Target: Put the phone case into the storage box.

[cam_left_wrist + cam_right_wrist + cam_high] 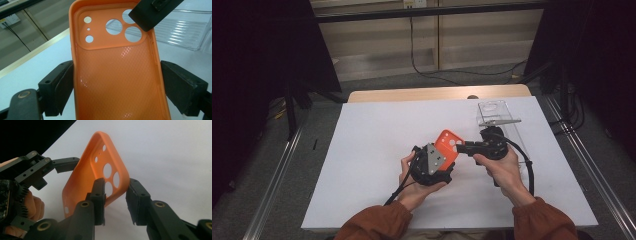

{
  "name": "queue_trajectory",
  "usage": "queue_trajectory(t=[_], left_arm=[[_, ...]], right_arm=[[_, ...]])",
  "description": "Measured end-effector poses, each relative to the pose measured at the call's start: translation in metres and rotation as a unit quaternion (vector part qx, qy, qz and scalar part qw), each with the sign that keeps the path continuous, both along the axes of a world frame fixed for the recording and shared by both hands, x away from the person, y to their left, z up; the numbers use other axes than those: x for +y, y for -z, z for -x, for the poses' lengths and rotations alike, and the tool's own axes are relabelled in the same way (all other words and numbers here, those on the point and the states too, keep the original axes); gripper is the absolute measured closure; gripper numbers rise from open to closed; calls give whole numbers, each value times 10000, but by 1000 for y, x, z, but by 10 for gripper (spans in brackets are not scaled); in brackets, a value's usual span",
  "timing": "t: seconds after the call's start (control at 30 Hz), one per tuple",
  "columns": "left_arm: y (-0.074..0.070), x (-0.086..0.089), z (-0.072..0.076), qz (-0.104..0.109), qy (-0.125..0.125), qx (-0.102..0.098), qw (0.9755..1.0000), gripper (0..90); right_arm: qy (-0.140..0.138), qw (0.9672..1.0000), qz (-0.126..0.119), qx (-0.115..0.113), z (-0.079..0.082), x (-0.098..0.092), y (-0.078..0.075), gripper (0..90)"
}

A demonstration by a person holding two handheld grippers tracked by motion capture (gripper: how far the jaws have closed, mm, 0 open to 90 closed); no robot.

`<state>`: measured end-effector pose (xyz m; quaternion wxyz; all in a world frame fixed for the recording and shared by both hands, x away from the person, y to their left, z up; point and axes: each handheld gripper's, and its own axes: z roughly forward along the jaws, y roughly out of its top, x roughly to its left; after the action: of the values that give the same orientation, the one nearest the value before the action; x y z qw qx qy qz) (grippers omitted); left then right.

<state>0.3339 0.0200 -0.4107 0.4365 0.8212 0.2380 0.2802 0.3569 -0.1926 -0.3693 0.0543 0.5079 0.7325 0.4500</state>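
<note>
While both hands hover low over the table (362, 150), the left gripper (432, 162) clamps the orange phone case (448, 145) by its long edges; the right gripper (464, 146) straddles the case's camera corner, jaws slightly apart. Beyond the case lies a clear tray (499, 120).

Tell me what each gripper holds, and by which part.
Left gripper: orange phone case, clamped across its long side edges. Right gripper: jaws astride its camera-cutout corner, grip uncertain.
</note>
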Motion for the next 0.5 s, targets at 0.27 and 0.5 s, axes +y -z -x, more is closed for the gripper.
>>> queue_trajectory(t=[0.27,0.5], left_arm=[[2,-1,0,-97,-23,-36,9999,151],[4,-4,1,-124,-19,-49,9999,151]], right_arm=[[120,9991,-238,318,-4,-1,2,718],[209,9974,-397,556,-7,-5,8,732]])
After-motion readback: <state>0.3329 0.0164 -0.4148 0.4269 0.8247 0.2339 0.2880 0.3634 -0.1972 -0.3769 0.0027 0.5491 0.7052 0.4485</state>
